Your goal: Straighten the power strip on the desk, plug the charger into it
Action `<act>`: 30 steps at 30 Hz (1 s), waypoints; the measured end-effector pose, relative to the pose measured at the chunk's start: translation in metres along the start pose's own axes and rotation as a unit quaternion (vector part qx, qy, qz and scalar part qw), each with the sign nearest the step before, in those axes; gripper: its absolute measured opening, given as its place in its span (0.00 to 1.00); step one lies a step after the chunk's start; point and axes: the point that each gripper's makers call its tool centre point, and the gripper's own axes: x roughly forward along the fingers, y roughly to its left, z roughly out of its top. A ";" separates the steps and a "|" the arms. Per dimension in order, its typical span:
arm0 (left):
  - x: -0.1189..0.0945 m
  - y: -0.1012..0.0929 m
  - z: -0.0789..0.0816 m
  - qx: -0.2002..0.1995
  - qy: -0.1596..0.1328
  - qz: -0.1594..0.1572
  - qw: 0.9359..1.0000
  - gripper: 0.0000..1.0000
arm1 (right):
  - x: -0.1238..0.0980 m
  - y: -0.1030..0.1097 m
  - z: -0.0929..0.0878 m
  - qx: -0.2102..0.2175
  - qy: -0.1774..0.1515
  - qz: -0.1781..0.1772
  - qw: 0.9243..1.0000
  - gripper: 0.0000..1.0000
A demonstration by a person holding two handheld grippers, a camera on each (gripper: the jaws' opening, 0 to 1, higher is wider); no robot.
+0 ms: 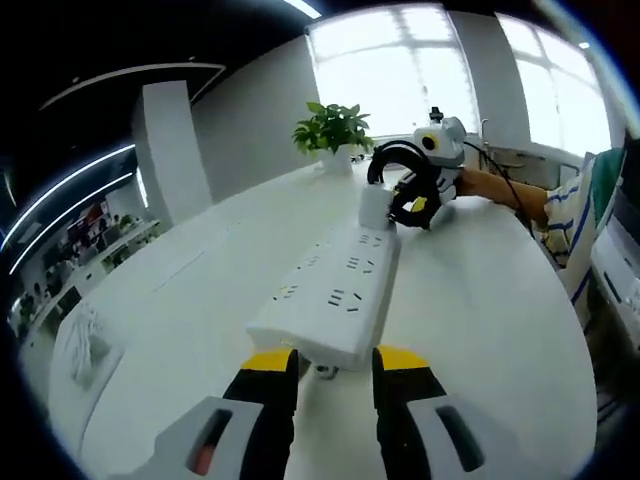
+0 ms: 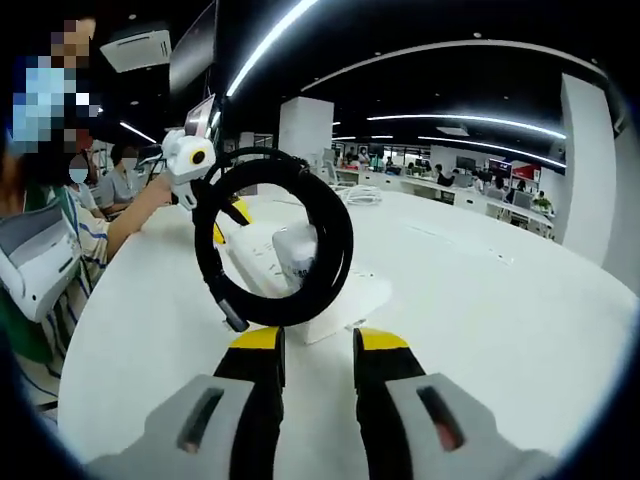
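Left gripper view: long white plastic power strip point(image 1: 335, 295) w/ several rows of sockets lies flat on the white round-edged desk point(image 1: 480, 320), running away from the camera. Near end sits just past the left gripper point(image 1: 334, 368), between its two yellow-tipped black jaws. Jaws stand apart w/ a gap; tips close to the strip's end but can't tell if they touch it. Nothing clamped.

Far end of strip: small white boxy charger point(image 1: 375, 205) stands upright on the last socket area, looks seated on the strip. Black coiled cable point(image 1: 398, 165) loops up from it. Right gripper point(image 1: 418, 205), black w/ yellow tips, is at the charger/cable, held by a person's hand point(image 1: 480, 185); striped sleeve point(image 1: 570, 225) behind. From here can't tell how its jaws stand.

Right gripper view: right gripper point(image 2: 318, 345) jaws rise from the bottom, yellow tips parted, not closed on anything visible. Just ahead, black cable coil point(image 2: 275, 235) forms a full ring in front of the camera; through the ring the white charger point(image 2: 297, 252) shows, on the power strip point(image 2: 335, 300). Whether the cable rests on the jaw tips – unclear. Left gripper point(image 2: 225, 215) at the strip's far end, person's arm behind it.

Bkgd: green potted plant point(image 1: 333, 130) in white pot at desk's far edge by bright windows; open office w/ ceiling strip lights; seated people at left in right gripper view.
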 end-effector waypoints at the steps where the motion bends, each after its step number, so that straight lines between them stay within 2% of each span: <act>1: 0.000 0.001 0.001 -0.005 -0.003 -0.001 1.000 0.29 | 0.001 0.000 -0.001 -0.001 0.005 0.000 1.000 0.26; 11: -0.002 0.000 0.004 -0.011 -0.006 -0.007 1.000 0.29 | 0.017 0.006 0.002 -0.011 0.021 0.004 1.000 0.24; 16: -0.006 0.002 0.003 -0.009 0.001 -0.005 1.000 0.28 | 0.024 0.009 0.005 -0.002 0.025 0.010 1.000 0.21; 30: -0.009 0.007 0.006 -0.013 0.003 0.004 1.000 0.28 | 0.024 0.009 0.009 0.020 0.021 0.006 1.000 0.20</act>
